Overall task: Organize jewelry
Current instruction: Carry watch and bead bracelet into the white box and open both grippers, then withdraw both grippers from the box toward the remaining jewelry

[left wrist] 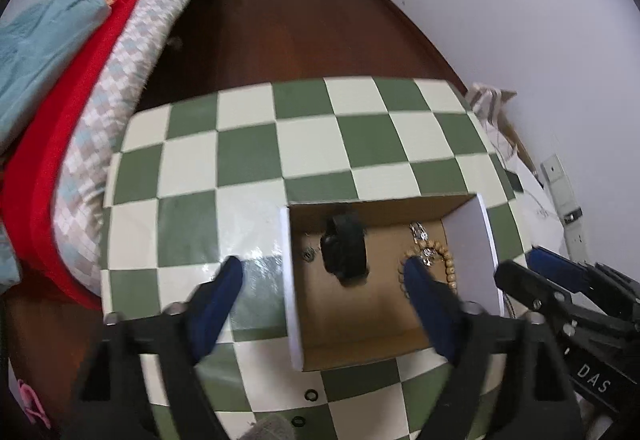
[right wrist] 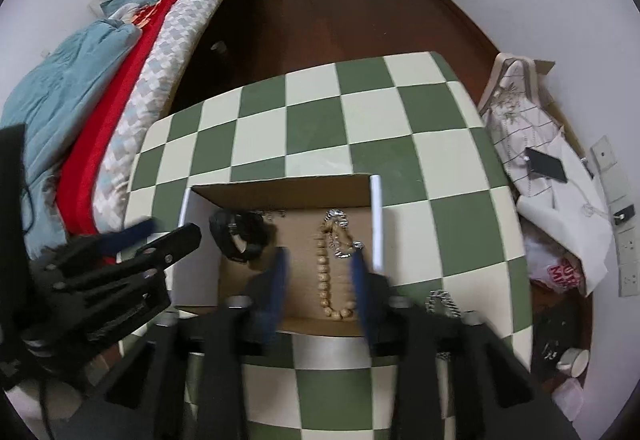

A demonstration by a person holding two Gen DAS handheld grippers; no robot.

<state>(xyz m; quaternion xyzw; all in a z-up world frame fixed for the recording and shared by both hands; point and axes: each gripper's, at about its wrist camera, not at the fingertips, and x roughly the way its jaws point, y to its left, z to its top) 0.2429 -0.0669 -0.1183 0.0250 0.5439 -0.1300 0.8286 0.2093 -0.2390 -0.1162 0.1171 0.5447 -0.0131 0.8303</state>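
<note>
An open cardboard box (left wrist: 286, 280) (right wrist: 376, 224) stands on the green and cream checked table (left wrist: 304, 144). Inside lie a black watch (left wrist: 346, 252) (right wrist: 240, 236), a wooden bead bracelet (left wrist: 448, 268) (right wrist: 324, 280) and a silver chain (left wrist: 420, 236) (right wrist: 340, 236). My left gripper (left wrist: 323, 268) (right wrist: 170, 229) is open, its fingers either side of the box's left wall, with the watch below it. My right gripper (right wrist: 319, 258) (left wrist: 520, 264) is open above the bead bracelet, which lies loose between its blue fingers. Another silver chain (right wrist: 440, 300) rests on the table right of the box.
Two small dark rings (left wrist: 311, 395) lie on the table's near part. A bed with red and teal covers (right wrist: 100, 112) runs along the left. Right of the table are cloth, a black phone (right wrist: 546, 164), bags and a cup (right wrist: 576, 360) on the floor.
</note>
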